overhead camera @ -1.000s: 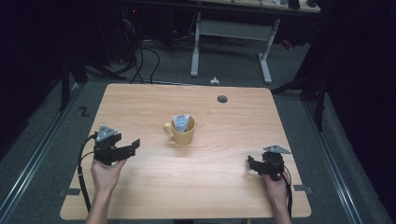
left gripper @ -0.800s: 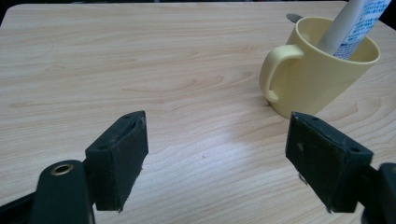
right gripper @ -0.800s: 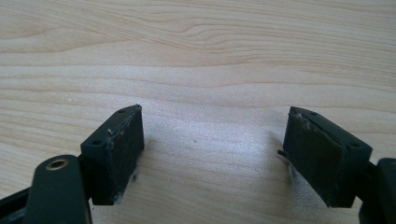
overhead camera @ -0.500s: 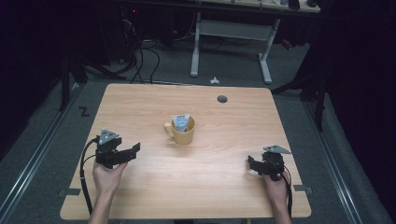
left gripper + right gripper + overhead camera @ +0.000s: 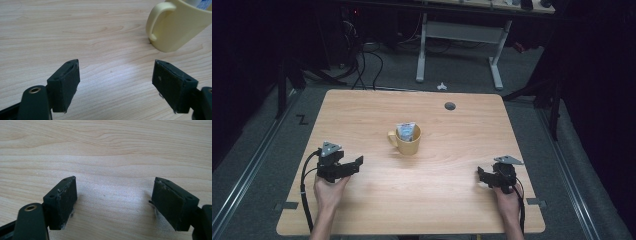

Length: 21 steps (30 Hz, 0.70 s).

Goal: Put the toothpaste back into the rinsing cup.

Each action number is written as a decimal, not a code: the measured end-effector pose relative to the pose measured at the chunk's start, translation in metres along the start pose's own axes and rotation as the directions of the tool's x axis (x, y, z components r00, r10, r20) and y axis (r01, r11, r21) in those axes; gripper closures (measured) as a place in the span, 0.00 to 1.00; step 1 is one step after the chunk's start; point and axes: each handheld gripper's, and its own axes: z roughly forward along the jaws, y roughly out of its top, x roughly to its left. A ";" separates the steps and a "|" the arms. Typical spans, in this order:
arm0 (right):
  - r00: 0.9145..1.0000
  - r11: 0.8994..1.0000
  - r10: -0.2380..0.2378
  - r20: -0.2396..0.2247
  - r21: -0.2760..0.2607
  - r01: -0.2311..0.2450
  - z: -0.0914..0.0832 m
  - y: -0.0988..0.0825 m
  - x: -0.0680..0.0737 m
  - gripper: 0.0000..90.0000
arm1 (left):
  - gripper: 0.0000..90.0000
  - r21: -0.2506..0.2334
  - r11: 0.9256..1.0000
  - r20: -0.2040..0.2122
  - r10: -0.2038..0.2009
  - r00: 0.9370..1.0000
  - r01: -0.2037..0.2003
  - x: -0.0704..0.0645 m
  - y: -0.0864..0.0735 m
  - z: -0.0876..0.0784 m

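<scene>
A: Left side first. What's the left gripper [image 5: 357,162] doing?

B: Held in the person's left hand [image 5: 329,192] near the table's [image 5: 377,107] left front, pointing toward the middle. Jaws wide apart, nothing between them, just bare wood in the gap in the left gripper view.

A: Touching anything?

B: No. The yellow mug [image 5: 407,142] is the nearest thing, ahead and to its right, clearly apart from the jaws.

A: Mug position?

B: Upright, about table centre, handle facing left toward that gripper. In the left gripper view it sits top right [image 5: 175,27], handle side on. There's a small packet [image 5: 405,131] standing inside it, whitish-blue; can't read what it is.

A: Further back?

B: A round cable hole [image 5: 450,106] in the tabletop, beyond the mug, toward the right.

A: Right side?

B: Right gripper [image 5: 482,176] in the right hand [image 5: 508,202], near the right front edge, well apart from the mug. Jaws wide open too, empty, wood grain between them.
</scene>
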 end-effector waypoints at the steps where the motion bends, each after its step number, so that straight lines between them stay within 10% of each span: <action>1: 1.000 1.000 -0.002 0.000 -0.001 0.002 0.000 0.000 0.000 0.23 | 0.25 0.002 1.000 0.000 -0.003 1.000 0.003 0.000 -0.001 0.001; 21: 1.000 1.000 0.000 -0.001 0.001 0.000 0.000 0.000 0.000 0.23 | 0.27 0.057 0.998 -0.006 -0.036 0.999 0.036 -0.005 -0.025 0.026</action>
